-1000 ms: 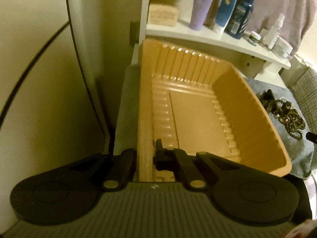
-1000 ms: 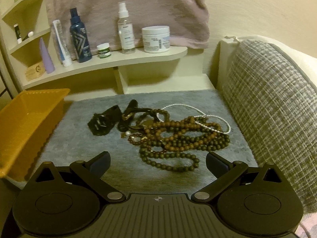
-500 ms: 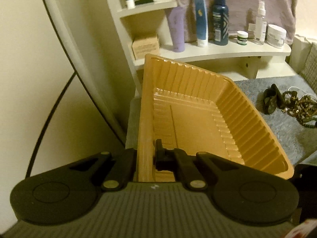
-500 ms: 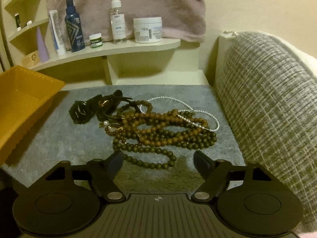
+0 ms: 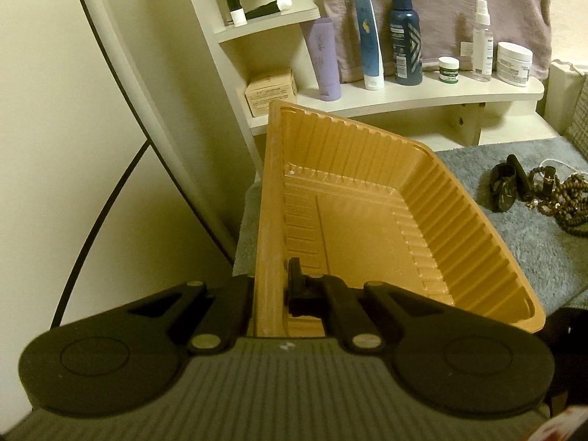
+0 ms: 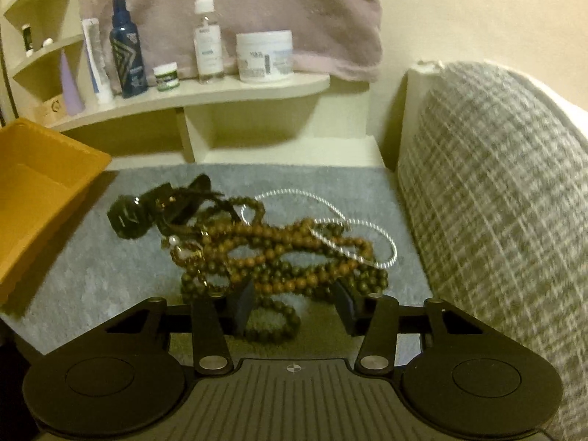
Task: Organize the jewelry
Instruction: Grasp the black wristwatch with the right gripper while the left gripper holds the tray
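Left wrist view: the left hand-held gripper (image 5: 270, 296) is clamped fully onto the orange tray (image 5: 459, 220) wall, tilting it to receive items.

Right wrist view: the right hand-held gripper (image 6: 294, 303), half-open and closing, straddles the bead necklaces (image 6: 279, 261) on the grey mat (image 6: 92, 279), apparently not yet gripping.

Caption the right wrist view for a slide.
Right tongs closing over bead necklaces on grey mat.

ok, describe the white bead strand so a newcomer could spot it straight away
Find the grey mat below the curved shelf of bottles, beside the checked cushion. A tangled jewelry pile lies mid-mat. The white bead strand loops across the pile's cushion side: thin, pale and fine-beaded, unlike the chunky brown wooden beads it overlaps.
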A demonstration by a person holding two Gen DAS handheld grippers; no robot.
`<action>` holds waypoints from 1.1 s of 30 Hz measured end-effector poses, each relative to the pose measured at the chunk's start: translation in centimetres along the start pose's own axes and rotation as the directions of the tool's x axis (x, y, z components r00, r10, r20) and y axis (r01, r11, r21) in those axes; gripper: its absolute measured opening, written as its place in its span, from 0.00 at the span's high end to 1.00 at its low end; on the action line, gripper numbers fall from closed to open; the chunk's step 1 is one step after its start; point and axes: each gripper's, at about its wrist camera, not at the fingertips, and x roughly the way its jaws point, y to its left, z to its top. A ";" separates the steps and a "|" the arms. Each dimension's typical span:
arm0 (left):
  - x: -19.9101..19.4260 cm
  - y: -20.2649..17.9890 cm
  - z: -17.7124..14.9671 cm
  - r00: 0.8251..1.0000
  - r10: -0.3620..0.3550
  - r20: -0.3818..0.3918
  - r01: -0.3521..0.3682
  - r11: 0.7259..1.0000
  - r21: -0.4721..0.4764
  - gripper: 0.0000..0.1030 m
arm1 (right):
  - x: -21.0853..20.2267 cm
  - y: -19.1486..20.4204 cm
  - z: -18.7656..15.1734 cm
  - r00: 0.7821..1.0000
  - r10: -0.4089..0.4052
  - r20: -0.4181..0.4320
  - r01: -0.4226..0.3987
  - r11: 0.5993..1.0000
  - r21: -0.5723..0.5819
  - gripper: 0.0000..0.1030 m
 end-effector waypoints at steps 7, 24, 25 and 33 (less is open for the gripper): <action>0.0 -0.2 0.1 1.000 -0.002 0.001 0.002 1.000 0.006 0.98 | 0.9 3.2 1.9 0.993 0.117 0.030 -0.113 0.987 -0.116 0.54; 0.4 0.3 -0.1 1.000 -0.022 -0.003 0.022 1.000 -0.010 0.98 | 4.8 7.3 4.3 0.987 0.156 0.043 -0.150 0.983 -0.109 0.93; 0.4 0.4 -0.1 1.000 -0.023 -0.003 0.023 1.000 -0.009 0.98 | 4.7 7.4 4.3 0.987 0.154 0.044 -0.148 0.982 -0.119 0.93; 0.5 0.0 -0.4 1.000 -0.013 0.017 0.013 1.000 0.024 0.98 | 2.8 8.6 5.4 0.981 0.176 0.081 -0.156 0.966 -0.206 0.94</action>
